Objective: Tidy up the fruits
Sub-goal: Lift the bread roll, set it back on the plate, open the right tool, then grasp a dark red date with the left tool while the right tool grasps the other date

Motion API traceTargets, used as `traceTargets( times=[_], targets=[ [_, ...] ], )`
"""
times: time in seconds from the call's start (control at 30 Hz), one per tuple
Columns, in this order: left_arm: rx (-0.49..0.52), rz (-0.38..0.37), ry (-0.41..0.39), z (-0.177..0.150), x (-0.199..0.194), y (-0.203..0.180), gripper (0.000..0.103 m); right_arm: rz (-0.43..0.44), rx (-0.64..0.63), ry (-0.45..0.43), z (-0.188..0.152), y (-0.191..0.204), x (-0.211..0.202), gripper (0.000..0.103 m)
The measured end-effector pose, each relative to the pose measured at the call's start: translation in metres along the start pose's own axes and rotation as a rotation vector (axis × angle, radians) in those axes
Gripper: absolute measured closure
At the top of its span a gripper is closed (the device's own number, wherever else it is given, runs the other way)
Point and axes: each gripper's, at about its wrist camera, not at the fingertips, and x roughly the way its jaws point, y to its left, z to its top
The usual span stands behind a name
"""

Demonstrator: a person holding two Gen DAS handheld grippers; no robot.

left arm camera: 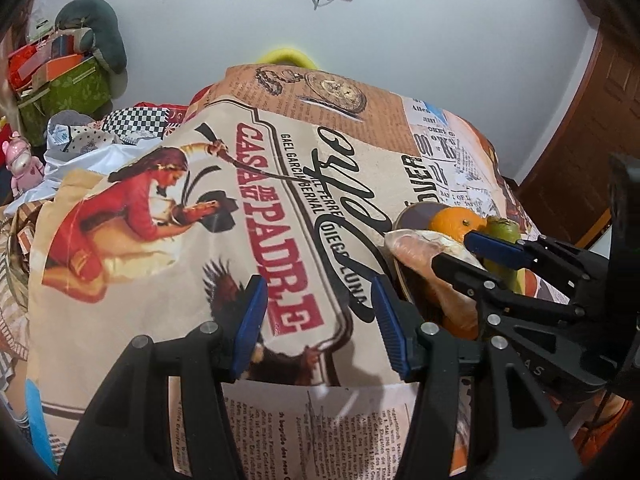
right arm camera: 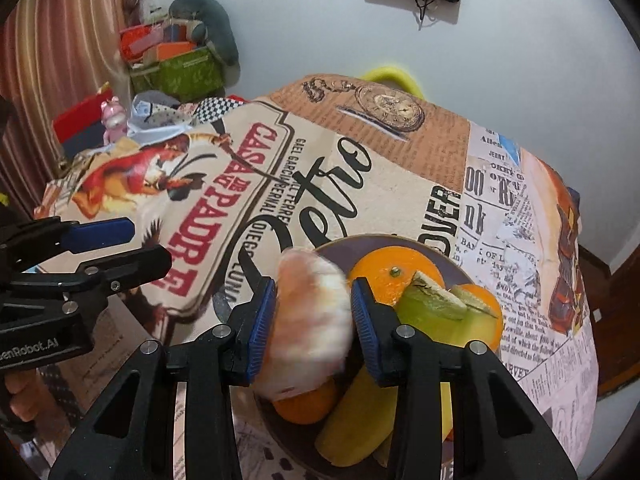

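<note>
A dark round plate (right arm camera: 440, 258) on the printed tablecloth (right arm camera: 360, 184) holds oranges (right arm camera: 384, 276), a yellow banana (right arm camera: 360, 420) and green banana pieces (right arm camera: 428, 304). My right gripper (right arm camera: 314, 292) is shut on a pale pink, blurred fruit (right arm camera: 312, 320), which hangs over the plate's left side above another orange (right arm camera: 300, 404). In the left wrist view the same fruit (left arm camera: 412, 244) sits in the right gripper (left arm camera: 454, 249) by the plate (left arm camera: 412, 216). My left gripper (left arm camera: 320, 326) stands open over bare cloth, left of the plate, with nothing between its pads.
A yellow chair back (left arm camera: 284, 56) shows behind the table's far edge. Boxes, a green fabric bin (left arm camera: 76, 88) and a pink toy (left arm camera: 24, 160) crowd the left. A wooden door (left arm camera: 592, 120) stands at the right. A hand (right arm camera: 20, 396) holds the left gripper (right arm camera: 148, 242).
</note>
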Motion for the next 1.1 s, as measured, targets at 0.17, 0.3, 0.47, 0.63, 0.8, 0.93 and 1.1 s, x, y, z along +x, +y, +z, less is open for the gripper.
traceTargets(
  times=[0.17,0.3,0.47,0.63,0.8,0.93,1.1],
  targets=[
    [0.001,-0.003,0.002,0.000,-0.002,-0.003,0.049,-0.008,-0.003,-0.027,0.001,0.000,-0.013,0.066],
    [0.009,-0.007,-0.020,0.001,-0.014,-0.012,0.049,0.013,0.010,-0.082,0.004,-0.003,-0.039,0.065],
    [0.032,-0.018,-0.059,0.000,-0.042,-0.027,0.049,0.019,0.048,-0.132,-0.003,-0.009,-0.076,0.064],
    [0.070,-0.029,-0.101,-0.005,-0.079,-0.046,0.049,0.014,0.095,-0.173,-0.021,-0.016,-0.116,0.062],
    [0.115,-0.036,-0.115,-0.020,-0.111,-0.071,0.049,-0.015,0.134,-0.189,-0.050,-0.024,-0.151,0.061],
    [0.143,-0.051,-0.103,-0.040,-0.129,-0.088,0.044,-0.036,0.138,-0.175,-0.073,-0.029,-0.170,0.060],
    [0.192,-0.051,-0.069,-0.068,-0.138,-0.112,0.043,-0.048,0.140,-0.152,-0.100,-0.034,-0.187,0.060]
  ],
)
